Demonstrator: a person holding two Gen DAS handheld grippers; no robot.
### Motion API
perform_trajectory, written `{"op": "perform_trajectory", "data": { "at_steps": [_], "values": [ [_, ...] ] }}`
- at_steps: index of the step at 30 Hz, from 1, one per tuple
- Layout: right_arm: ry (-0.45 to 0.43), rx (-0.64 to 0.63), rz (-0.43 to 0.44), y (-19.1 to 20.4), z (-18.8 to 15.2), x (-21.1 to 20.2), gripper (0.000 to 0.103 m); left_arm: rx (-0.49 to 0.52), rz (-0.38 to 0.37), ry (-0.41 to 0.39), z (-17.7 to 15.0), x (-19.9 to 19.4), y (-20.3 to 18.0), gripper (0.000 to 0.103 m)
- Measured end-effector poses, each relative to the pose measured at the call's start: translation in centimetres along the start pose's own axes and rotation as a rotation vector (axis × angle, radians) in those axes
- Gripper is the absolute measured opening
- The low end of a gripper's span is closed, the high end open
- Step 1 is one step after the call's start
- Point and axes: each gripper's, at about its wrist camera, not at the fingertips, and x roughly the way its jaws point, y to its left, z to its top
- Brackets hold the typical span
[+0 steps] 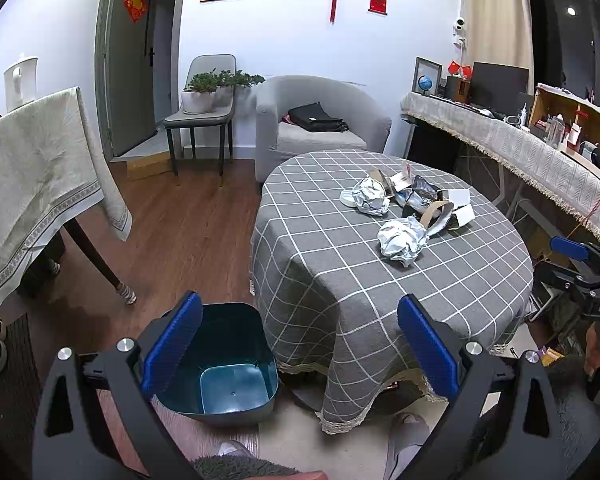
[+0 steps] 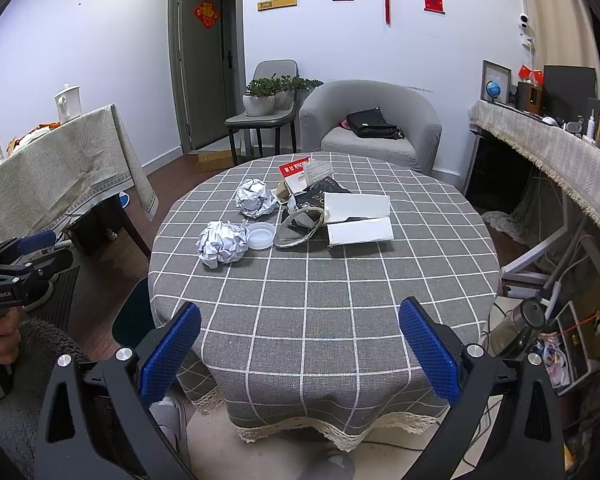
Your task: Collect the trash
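Trash lies on a round table with a grey checked cloth (image 2: 320, 300): two crumpled paper balls (image 2: 223, 243) (image 2: 255, 197), a clear plastic lid (image 2: 261, 235), white boxes (image 2: 359, 220), a dark wrapper (image 2: 316, 198) and a red-and-white card (image 2: 294, 172). In the left wrist view the balls (image 1: 402, 240) (image 1: 370, 196) sit on the table (image 1: 360, 300). A dark teal bin (image 1: 228, 364) stands on the floor left of the table. My left gripper (image 1: 300, 348) is open and empty above the bin and table edge. My right gripper (image 2: 300, 352) is open and empty over the table's near edge.
A second table with a beige cloth (image 2: 60, 176) stands at the left. A grey armchair (image 2: 376, 124) holding a black bag and a chair with potted plants (image 2: 264, 100) stand behind. A cluttered counter (image 2: 560, 148) runs along the right. Cables and a kettle (image 2: 520, 324) lie on the floor at right.
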Motion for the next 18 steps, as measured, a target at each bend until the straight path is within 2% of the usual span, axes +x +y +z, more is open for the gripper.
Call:
{"op": "perform_trajectory", "data": {
  "at_steps": [18],
  "values": [
    [0.0, 0.0, -0.001, 0.05, -0.03, -0.01, 0.1, 0.0, 0.0, 0.001, 0.04, 0.03, 0.14, 0.1]
  ]
}}
